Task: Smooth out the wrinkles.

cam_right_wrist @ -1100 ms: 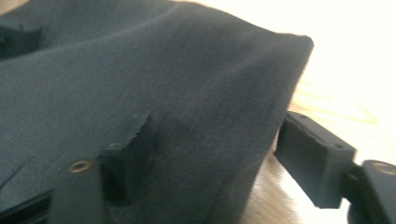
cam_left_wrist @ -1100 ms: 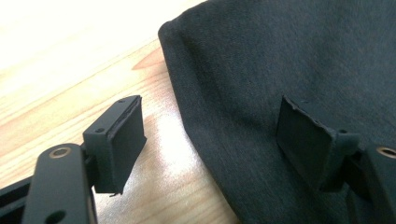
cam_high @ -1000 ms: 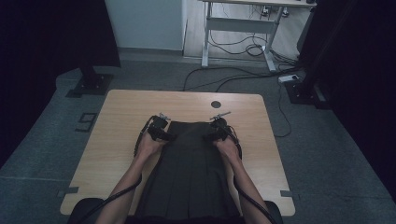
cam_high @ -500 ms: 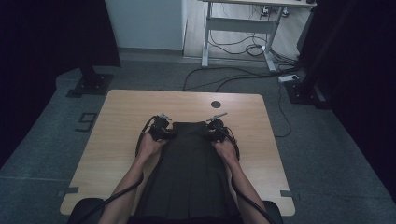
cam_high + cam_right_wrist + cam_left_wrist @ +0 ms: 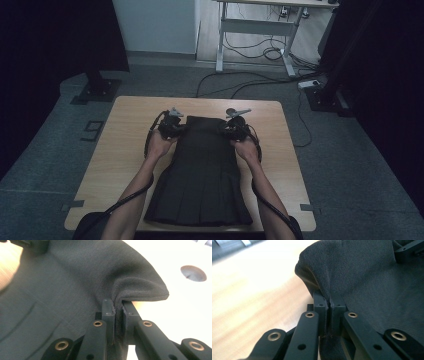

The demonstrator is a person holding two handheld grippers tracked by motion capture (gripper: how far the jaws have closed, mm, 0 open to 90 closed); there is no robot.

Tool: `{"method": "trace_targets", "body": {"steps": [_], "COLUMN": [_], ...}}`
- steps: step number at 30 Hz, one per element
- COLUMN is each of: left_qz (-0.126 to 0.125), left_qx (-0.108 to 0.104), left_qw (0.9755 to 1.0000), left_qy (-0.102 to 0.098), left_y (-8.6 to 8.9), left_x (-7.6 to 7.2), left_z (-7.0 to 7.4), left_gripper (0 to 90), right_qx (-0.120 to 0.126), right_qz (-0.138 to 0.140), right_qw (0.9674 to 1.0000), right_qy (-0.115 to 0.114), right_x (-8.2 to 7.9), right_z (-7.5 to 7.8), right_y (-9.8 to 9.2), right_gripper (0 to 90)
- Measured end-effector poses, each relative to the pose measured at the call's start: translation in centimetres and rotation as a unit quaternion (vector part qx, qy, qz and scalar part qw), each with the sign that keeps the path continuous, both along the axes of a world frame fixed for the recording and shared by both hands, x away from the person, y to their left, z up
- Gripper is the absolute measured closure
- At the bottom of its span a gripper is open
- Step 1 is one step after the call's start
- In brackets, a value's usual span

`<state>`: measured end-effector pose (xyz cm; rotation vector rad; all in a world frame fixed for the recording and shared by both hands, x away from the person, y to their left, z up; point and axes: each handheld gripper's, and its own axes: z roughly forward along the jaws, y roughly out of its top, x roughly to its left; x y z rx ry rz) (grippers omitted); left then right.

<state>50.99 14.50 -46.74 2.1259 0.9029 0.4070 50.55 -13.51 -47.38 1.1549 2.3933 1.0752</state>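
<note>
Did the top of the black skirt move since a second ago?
Yes. The black skirt's waistband, pinched by the left gripper and right gripper, has shifted slightly toward the table's far edge, seemingly lifted.

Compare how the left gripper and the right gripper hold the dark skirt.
The left gripper pinches the dark skirt at its left waist corner; the right gripper at the right corner. By the right gripper a round hole marks the table; by the left the wood is plain. Both are shut on cloth.
</note>
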Motion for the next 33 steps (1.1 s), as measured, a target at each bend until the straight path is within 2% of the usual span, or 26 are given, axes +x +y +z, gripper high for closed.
{"method": "trace_targets", "body": {"steps": [1, 3, 4, 5, 6, 7, 8, 9, 10, 11, 12, 13, 15, 16, 17, 18, 19, 20, 22, 25, 26, 27, 28, 29, 32, 33], "left_qz": [-0.001, -0.002, -0.002, -0.003, -0.007, -0.008, -0.008, -0.011, -0.016, -0.024, -0.024, -0.032, -0.041, -0.041, -0.048, -0.048, -0.053, -0.053, -0.062, -0.077, -0.077, -0.083, -0.083, -0.09, -0.095, -0.1], "left_qx": [-0.004, -0.009, -0.009, -0.012, -0.02, -0.022, -0.022, -0.024, -0.023, -0.019, -0.019, -0.019, -0.019, -0.019, -0.017, -0.017, -0.017, -0.017, -0.011, -0.002, -0.002, -0.004, -0.004, -0.006, -0.004, 0.004], "left_qw": [0.9999, 0.9993, 0.9993, 0.999, 0.9976, 0.9968, 0.9968, 0.9959, 0.9948, 0.9925, 0.9925, 0.9908, 0.9897, 0.9897, 0.9889, 0.9889, 0.9889, 0.9889, 0.9889, 0.9885, 0.9885, 0.9888, 0.9888, 0.9893, 0.99, 0.9905], "left_qy": [-0.016, -0.035, -0.035, -0.043, -0.066, -0.076, -0.076, -0.086, -0.098, -0.119, -0.119, -0.13, -0.135, -0.135, -0.14, -0.14, -0.138, -0.138, -0.135, -0.13, -0.13, -0.124, -0.124, -0.115, -0.105, -0.094], "left_y": [0.1, 0.2, 0.2, 0.2, 0.5, 0.6, 0.6, 0.7, 0.8, 1.0, 1.0, 1.3, 1.6, 1.6, 1.8, 1.8, 1.9, 1.9, 2.0, 2.1, 2.1, 2.2, 2.2, 2.3, 2.4, 2.5], "left_x": [0.1, 0.0, 0.0, 0.0, -0.5, -0.8, -0.8, -1.2, -1.8, -3.1, -3.1, -4.5, -5.9, -5.9, -7.2, -7.2, -8.2, -8.2, -10.2, -12.3, -12.3, -13.6, -13.6, -14.9, -16.0, -16.8], "left_z": [1.3, 2.6, 2.6, 3.1, 4.6, 5.3, 5.3, 5.8, 6.2, 6.7, 6.7, 6.7, 6.3, 6.3, 5.6, 5.6, 5.0, 5.0, 3.6, 2.4, 2.4, 1.6, 1.6, 0.7, -0.3, -1.3], "left_gripper": [86.1, 86.2, 86.2, 86.2, 86.1, 86.2, 86.1, 86.2, 86.2, 86.2, 86.1, 86.1, 86.1, 86.1, 86.0, 86.0, 86.0, 86.0, 85.9, 85.8, 85.8, 85.8, 85.7, 85.7, 85.7, 85.7], "right_qx": [0.004, 0.008, 0.008, 0.009, 0.011, 0.011, 0.011, 0.013, 0.013, 0.007, 0.007, 0.004, 0.006, 0.006, 0.008, 0.008, 0.007, 0.007, 0.007, 0.012, 0.012, 0.02, 0.02, 0.025, 0.029, 0.03], "right_qz": [0.001, 0.003, 0.003, 0.005, 0.007, 0.012, 0.012, 0.018, 0.018, 0.029, 0.029, 0.042, 0.055, 0.055, 0.065, 0.065, 0.074, 0.077, 0.085, 0.094, 0.094, 0.097, 0.097, 0.1, 0.104, 0.108], "right_qw": [0.9999, 0.9994, 0.9994, 0.9986, 0.9978, 0.9969, 0.9969, 0.995, 0.995, 0.9926, 0.9926, 0.9903, 0.989, 0.989, 0.9883, 0.9883, 0.9886, 0.9888, 0.9894, 0.9907, 0.9907, 0.9915, 0.9915, 0.9919, 0.9922, 0.9925], "right_qy": [-0.015, -0.033, -0.033, -0.052, -0.066, -0.077, -0.077, -0.098, -0.098, -0.118, -0.118, -0.132, -0.137, -0.137, -0.138, -0.138, -0.131, -0.128, -0.117, -0.098, -0.098, -0.084, -0.084, -0.073, -0.062, -0.05], "right_x": [0.1, 0.1, 0.1, -0.2, -0.4, -0.8, -0.8, -1.7, -1.7, -3.0, -3.0, -4.5, -5.9, -5.9, -7.4, -7.4, -8.6, -9.1, -10.4, -11.9, -11.9, -12.8, -12.8, -13.8, -14.6, -15.2], "right_z": [1.4, 2.9, 2.9, 4.2, 5.2, 5.9, 5.9, 7.1, 7.1, 7.8, 7.8, 7.9, 7.6, 7.6, 6.9, 6.9, 6.0, 5.6, 4.5, 2.9, 2.9, 2.0, 2.0, 1.0, 0.2, -0.6], "right_y": [-0.2, -0.2, -0.2, -0.3, -0.3, -0.3, -0.3, -0.3, -0.3, -0.2, -0.2, -0.3, -0.3, -0.3, -0.4, -0.4, -0.4, -0.4, -0.4, -0.5, -0.5, -0.8, -0.8, -0.9, -1.0, -1.0], "right_gripper": [82.5, 82.5, 82.5, 82.5, 82.6, 82.6, 82.6, 82.7, 82.7, 82.7, 82.7, 82.8, 82.8, 82.8, 82.8, 82.8, 82.9, 82.9, 82.9, 82.9, 82.9, 82.9, 82.9, 82.9, 82.9, 82.8]}}
